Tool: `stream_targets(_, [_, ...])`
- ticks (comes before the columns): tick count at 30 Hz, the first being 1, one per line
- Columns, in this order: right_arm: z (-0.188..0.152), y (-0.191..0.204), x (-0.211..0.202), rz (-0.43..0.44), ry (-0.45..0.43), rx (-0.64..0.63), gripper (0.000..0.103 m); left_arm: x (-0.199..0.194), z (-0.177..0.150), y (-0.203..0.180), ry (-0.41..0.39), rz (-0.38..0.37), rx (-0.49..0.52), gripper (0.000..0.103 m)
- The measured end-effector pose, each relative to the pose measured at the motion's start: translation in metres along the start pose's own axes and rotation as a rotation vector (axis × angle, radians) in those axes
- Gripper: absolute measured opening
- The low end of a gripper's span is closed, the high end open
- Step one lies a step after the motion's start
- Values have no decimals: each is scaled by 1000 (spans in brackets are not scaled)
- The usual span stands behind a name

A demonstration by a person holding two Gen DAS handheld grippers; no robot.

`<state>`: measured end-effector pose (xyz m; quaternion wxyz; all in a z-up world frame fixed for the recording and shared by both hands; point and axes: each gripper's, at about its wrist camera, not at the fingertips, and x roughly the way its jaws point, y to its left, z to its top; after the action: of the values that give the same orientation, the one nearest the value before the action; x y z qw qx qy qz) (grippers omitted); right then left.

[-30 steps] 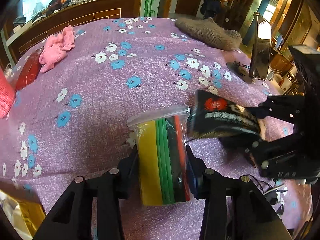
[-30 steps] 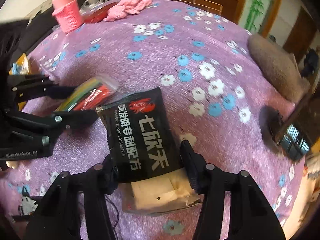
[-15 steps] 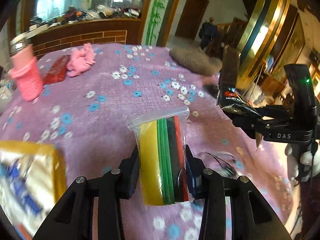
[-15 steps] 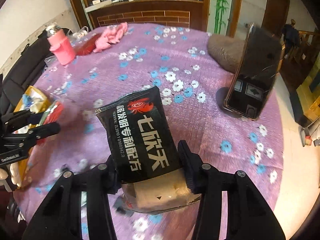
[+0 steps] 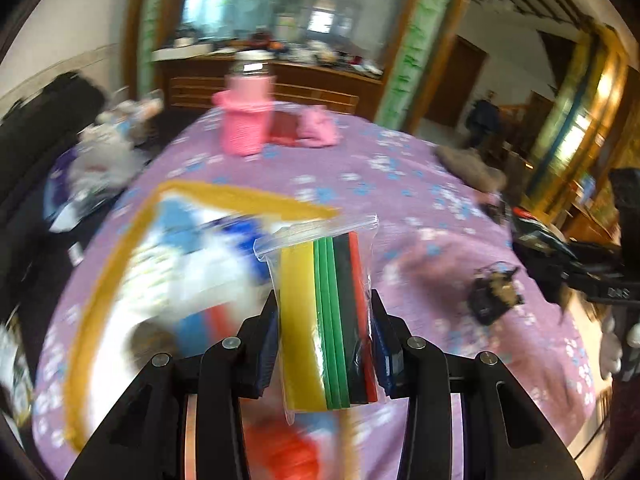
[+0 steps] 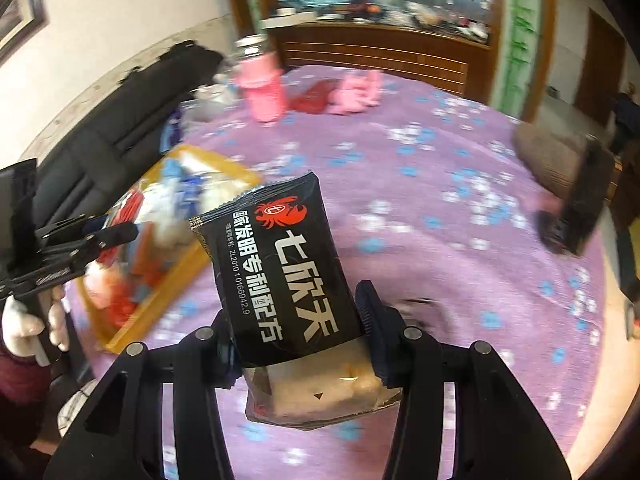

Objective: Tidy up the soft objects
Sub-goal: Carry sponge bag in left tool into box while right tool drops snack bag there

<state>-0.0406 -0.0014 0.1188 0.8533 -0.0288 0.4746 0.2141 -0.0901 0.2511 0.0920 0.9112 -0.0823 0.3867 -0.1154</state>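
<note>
My left gripper (image 5: 325,322) is shut on a clear zip bag of coloured sheets (image 5: 328,312), yellow, green, black and red, held upright above a yellow-rimmed tray (image 5: 120,248) full of packets. My right gripper (image 6: 294,320) is shut on a black snack packet (image 6: 280,264) with white characters and a red crab logo, held above the purple flowered tablecloth (image 6: 420,184). The tray (image 6: 168,248) lies to its left. The left gripper (image 6: 92,240) shows at the left edge of the right wrist view; the right gripper (image 5: 560,268) shows at the right edge of the left wrist view.
A pink-sleeved bottle (image 5: 246,120), a red packet (image 5: 284,130) and a pink cloth (image 5: 318,132) sit at the table's far side. A brown knitted item (image 5: 472,164) and a phone on a stand (image 6: 580,208) are at the right. A small dark object (image 5: 494,292) lies on the cloth.
Both grippers have swung left and risen with their loads. The yellow tray has come under the left gripper and into the right wrist view. Both views are motion-blurred.
</note>
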Motion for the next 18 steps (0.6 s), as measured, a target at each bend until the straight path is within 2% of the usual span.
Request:
stream_targets(4, [2, 50, 23, 59, 21, -40, 47, -22, -26, 50, 0, 97, -73, 39])
stream_targets(11, [7, 113, 64, 132, 69, -83, 47, -26, -57, 85, 38, 187, -135, 39])
stream_targets(15, [14, 139, 84, 131, 90, -114, 47, -17, -57, 94, 46, 216, -151, 40])
stream_targets(18, [21, 156, 99, 109, 102, -140, 47, 7, -49, 103, 59, 211, -163, 41])
